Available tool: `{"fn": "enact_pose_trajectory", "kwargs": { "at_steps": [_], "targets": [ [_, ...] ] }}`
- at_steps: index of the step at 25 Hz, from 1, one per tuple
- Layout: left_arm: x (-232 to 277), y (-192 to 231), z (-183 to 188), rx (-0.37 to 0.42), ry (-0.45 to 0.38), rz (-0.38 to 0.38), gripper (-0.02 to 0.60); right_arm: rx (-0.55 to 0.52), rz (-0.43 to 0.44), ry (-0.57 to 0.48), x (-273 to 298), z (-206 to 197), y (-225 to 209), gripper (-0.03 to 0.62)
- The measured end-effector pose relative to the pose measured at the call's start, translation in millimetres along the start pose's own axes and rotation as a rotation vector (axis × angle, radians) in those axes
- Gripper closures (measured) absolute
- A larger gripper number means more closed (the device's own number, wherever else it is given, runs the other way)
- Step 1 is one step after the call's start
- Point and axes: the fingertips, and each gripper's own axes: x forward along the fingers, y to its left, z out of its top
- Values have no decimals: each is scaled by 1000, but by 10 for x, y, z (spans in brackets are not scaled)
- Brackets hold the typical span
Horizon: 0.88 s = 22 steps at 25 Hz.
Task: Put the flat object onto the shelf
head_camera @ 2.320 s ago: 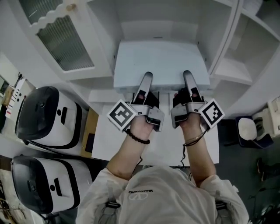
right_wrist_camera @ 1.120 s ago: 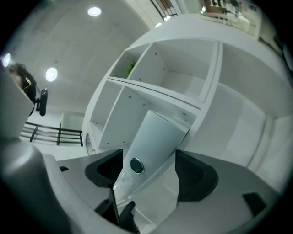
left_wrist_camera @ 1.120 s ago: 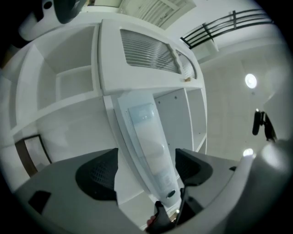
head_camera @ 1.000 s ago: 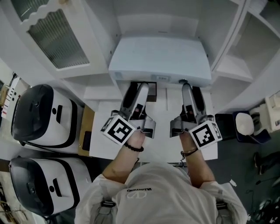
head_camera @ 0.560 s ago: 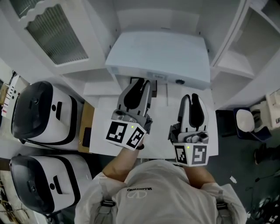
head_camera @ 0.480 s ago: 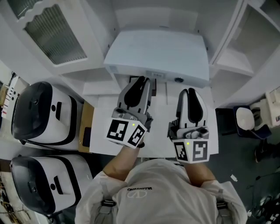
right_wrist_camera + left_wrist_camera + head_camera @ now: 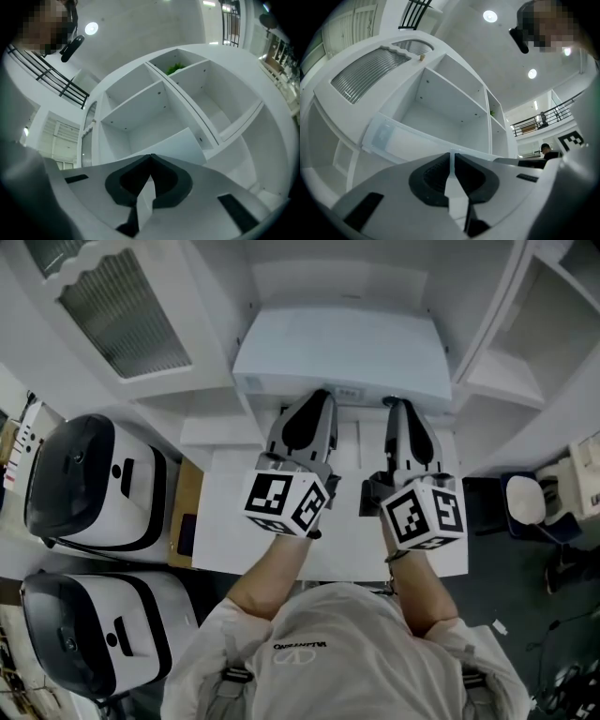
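Left tongs (image 7: 319,397) and right tongs (image 7: 396,407) just closed together, empty; flat object (image 7: 342,348) looks stiff, light, smooth, so grip near edge

Two black-and-white appliances (image 7: 94,486) side by side near a ribbed-glass door (image 7: 122,315)

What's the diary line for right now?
flat object: resting on shelf | left tool: jaws just been closing, nothing between | right tool: shut, empty
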Motion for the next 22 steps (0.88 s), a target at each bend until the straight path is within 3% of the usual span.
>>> {"fn": "enact_pose_trajectory", "kwargs": {
  "at_steps": [14,22],
  "targets": [
    [508,204,-99,-54,19,10,546,82,-34,43,612,-18,-340,584],
    [506,200,-69,-18,0,8,546,80,-16,38,627,-20,-366,583]
  ]
}}
